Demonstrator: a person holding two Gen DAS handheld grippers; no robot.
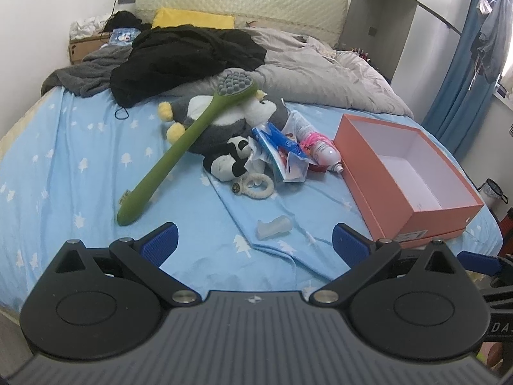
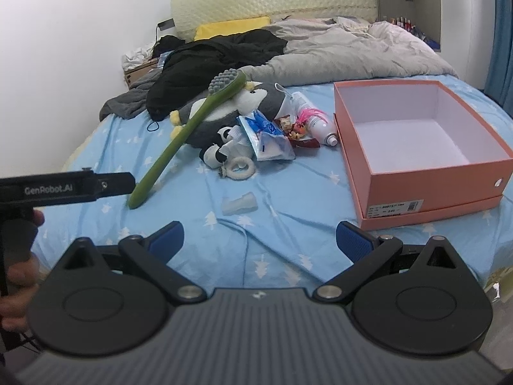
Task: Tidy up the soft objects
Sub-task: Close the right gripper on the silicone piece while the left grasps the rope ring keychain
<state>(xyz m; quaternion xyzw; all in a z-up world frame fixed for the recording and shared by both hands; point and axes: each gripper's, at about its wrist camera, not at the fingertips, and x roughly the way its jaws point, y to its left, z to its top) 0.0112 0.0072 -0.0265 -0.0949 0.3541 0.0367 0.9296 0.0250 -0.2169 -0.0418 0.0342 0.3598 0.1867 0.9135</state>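
Note:
A pile lies mid-bed: a grey and white plush penguin (image 1: 224, 118) (image 2: 253, 102), a small black and white plush cow (image 1: 229, 160) (image 2: 218, 152), a white fuzzy ring (image 1: 258, 186) (image 2: 239, 168), blue wet-wipe packs (image 1: 279, 147) (image 2: 266, 134) and a white bottle (image 1: 320, 150) (image 2: 320, 125). A long green brush (image 1: 179, 150) (image 2: 182, 138) leans on the penguin. A small clear soft piece (image 1: 274, 227) (image 2: 240, 203) lies nearer. My left gripper (image 1: 255, 243) and right gripper (image 2: 259, 240) both stand open and hold nothing, short of the pile.
An open orange box (image 1: 378, 189) (image 2: 423, 189) with a white inside sits on the right of the blue sheet. Black clothes (image 1: 192, 54), a grey quilt (image 1: 320, 73) and a yellow pillow (image 1: 192, 19) cover the bed's far half. A hand (image 2: 16, 266) holds the left gripper's handle.

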